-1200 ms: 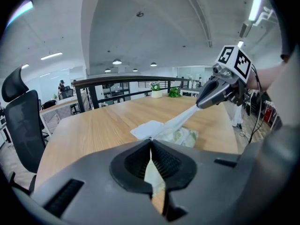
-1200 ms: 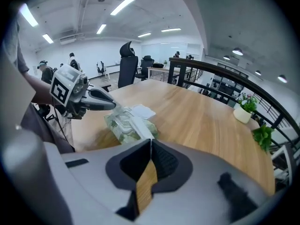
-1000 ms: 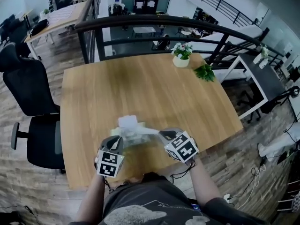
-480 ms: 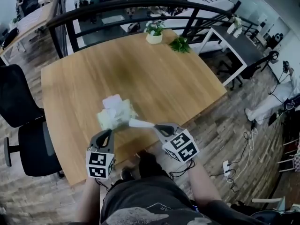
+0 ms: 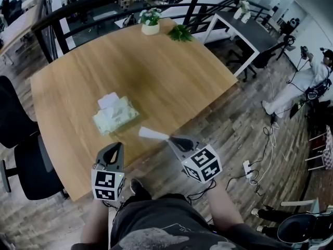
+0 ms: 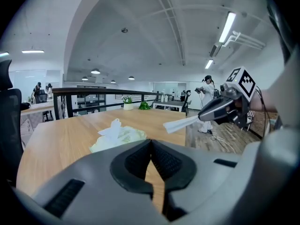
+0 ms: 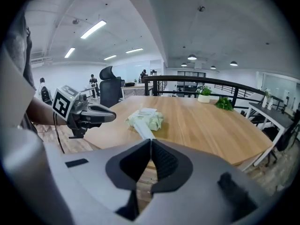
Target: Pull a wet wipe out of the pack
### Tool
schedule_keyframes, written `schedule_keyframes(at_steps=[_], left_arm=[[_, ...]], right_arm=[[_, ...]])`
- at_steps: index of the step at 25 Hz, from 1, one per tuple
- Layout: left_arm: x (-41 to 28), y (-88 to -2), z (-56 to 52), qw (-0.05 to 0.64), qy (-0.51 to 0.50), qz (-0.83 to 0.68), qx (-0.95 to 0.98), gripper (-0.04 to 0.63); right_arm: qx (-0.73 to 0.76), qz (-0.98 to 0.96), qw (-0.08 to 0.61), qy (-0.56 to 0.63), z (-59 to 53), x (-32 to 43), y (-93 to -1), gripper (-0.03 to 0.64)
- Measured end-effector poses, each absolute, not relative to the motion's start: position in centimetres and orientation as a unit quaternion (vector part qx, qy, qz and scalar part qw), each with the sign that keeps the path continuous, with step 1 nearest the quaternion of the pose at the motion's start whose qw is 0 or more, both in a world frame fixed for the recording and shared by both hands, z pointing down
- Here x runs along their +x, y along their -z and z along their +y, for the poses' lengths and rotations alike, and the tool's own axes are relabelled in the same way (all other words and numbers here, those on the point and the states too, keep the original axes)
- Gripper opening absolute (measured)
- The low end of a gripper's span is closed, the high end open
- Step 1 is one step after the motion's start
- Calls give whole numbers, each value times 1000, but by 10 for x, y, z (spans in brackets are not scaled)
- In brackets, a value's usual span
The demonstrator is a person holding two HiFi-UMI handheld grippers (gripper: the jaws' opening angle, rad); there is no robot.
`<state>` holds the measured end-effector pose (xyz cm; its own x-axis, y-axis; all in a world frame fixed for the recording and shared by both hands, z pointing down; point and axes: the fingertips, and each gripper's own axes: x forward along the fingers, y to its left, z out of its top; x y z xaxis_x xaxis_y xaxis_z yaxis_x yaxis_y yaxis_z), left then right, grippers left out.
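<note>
Extraction, we judge, is complete: right tool (image 5: 169, 138) grips the freed wet wipe (image 5: 152, 134), left tool (image 5: 119, 147) is closed empty, pack (image 5: 115, 116) lies on tabletop (image 5: 156, 72).

Pale green pack (image 5: 115, 116), white wipe (image 5: 152, 134), tan table (image 5: 171, 72)
</note>
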<state>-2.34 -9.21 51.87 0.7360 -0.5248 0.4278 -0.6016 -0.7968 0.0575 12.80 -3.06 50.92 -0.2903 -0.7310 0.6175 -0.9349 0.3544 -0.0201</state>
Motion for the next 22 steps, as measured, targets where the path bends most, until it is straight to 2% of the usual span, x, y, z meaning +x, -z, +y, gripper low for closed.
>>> schedule_keyframes(at_steps=[15, 22], left_arm=[[-22, -490, 78, 47, -215, -315, 923, 15], [-49, -478, 160, 50, -200, -338, 918, 14]], right_arm=[[512, -812, 195, -201, 121, 103, -490, 28], [516, -814, 185, -191, 206, 92, -486, 28]])
